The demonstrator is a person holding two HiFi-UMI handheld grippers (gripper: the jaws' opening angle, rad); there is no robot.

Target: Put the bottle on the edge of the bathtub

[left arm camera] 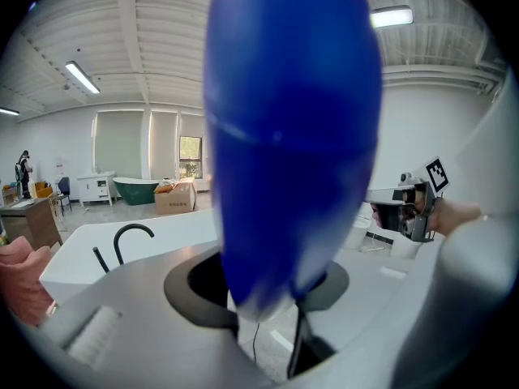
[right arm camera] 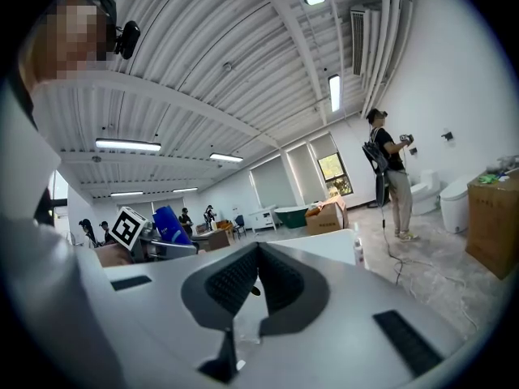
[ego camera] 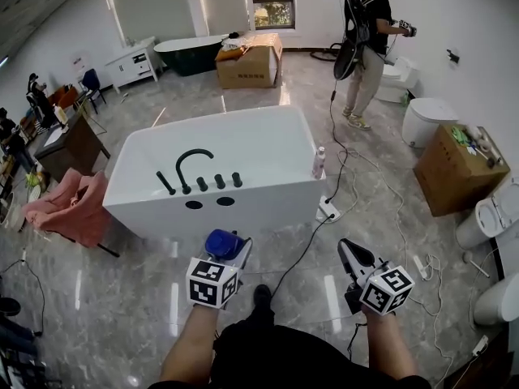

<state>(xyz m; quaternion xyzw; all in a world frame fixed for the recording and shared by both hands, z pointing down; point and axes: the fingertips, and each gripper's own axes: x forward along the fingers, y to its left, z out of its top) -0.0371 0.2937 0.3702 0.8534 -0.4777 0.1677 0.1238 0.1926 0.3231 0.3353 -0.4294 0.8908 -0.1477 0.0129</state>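
Observation:
My left gripper (ego camera: 230,251) is shut on a blue bottle (ego camera: 223,243), held upright over the floor just in front of the white bathtub (ego camera: 268,140). In the left gripper view the blue bottle (left arm camera: 292,136) fills the middle, pinched at its lower end between the jaws of the left gripper (left arm camera: 268,298). The tub's near ledge carries a black faucet (ego camera: 193,164) and knobs. A small pale bottle (ego camera: 319,162) stands on the tub's right corner. My right gripper (ego camera: 347,248) hangs to the right, shut and empty; its pads (right arm camera: 235,282) meet in the right gripper view.
A cable and white power strip (ego camera: 328,210) lie on the floor by the tub's right corner. Pink cloth (ego camera: 69,205) lies left of the tub. A cardboard box (ego camera: 458,168) and toilets (ego camera: 495,217) line the right wall. A person (ego camera: 369,47) stands at the back.

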